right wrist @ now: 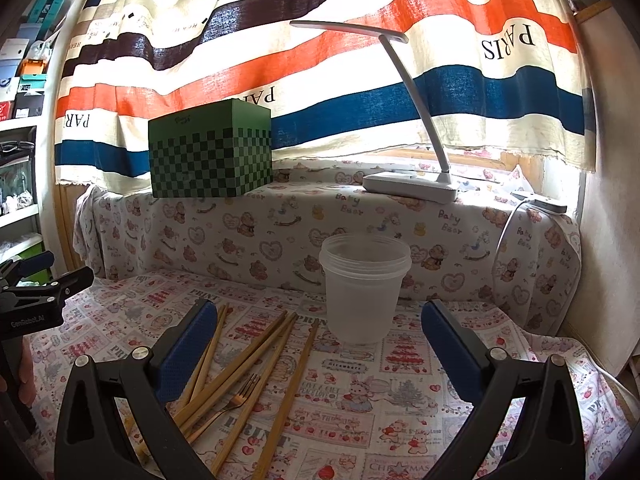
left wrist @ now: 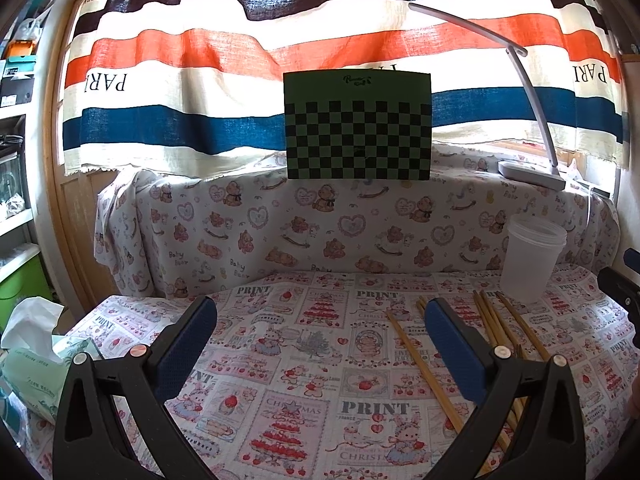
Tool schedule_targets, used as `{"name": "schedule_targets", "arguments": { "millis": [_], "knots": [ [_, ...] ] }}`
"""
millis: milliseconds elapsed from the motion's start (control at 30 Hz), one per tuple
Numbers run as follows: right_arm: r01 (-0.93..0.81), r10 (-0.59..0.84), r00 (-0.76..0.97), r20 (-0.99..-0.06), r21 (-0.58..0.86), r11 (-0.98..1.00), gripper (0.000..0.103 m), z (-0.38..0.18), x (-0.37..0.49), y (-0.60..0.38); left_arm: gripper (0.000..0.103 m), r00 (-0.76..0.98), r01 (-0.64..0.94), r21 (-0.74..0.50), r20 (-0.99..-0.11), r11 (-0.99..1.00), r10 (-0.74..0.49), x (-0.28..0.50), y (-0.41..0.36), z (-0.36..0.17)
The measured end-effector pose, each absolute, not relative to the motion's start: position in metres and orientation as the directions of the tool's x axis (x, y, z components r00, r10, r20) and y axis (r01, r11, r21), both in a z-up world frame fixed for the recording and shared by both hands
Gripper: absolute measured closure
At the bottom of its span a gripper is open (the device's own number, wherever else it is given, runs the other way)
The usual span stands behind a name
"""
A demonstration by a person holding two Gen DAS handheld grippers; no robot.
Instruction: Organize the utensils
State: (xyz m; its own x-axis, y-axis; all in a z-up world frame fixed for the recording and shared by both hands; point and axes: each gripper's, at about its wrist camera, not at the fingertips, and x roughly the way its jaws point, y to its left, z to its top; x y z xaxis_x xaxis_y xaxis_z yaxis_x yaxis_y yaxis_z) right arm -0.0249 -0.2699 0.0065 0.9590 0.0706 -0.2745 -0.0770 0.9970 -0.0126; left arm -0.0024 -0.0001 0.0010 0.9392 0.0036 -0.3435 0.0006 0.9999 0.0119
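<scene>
Several bamboo chopsticks (right wrist: 256, 356) lie scattered on the printed tablecloth, with a copper fork (right wrist: 236, 398) among them. A translucent plastic cup (right wrist: 365, 288) stands upright and empty just beyond them. My right gripper (right wrist: 320, 320) is open and empty, held above the cloth, with the chopsticks by its left finger and the cup ahead. My left gripper (left wrist: 320, 316) is open and empty, with the chopsticks (left wrist: 424, 364) crossing under its right finger and the cup (left wrist: 534, 260) at the far right. The left gripper's body shows at the left edge of the right wrist view (right wrist: 36, 296).
A green checkered box (left wrist: 358, 126) and a white desk lamp (right wrist: 412, 184) stand on the covered ledge behind the table. A tissue pack (left wrist: 36, 368) lies at the table's left edge. A striped curtain hangs behind. A white cable (right wrist: 508, 232) runs down at right.
</scene>
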Motion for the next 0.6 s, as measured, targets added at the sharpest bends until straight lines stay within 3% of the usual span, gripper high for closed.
{"name": "schedule_targets", "arguments": {
  "millis": [600],
  "knots": [
    [-0.03, 0.025, 0.962, -0.27, -0.014, 0.999, 0.0, 0.0071, -0.0275, -0.2721, 0.0, 0.939, -0.003, 0.025, -0.343, 1.0, 0.011, -0.0017, 0.0001, 0.0027]
  ]
}}
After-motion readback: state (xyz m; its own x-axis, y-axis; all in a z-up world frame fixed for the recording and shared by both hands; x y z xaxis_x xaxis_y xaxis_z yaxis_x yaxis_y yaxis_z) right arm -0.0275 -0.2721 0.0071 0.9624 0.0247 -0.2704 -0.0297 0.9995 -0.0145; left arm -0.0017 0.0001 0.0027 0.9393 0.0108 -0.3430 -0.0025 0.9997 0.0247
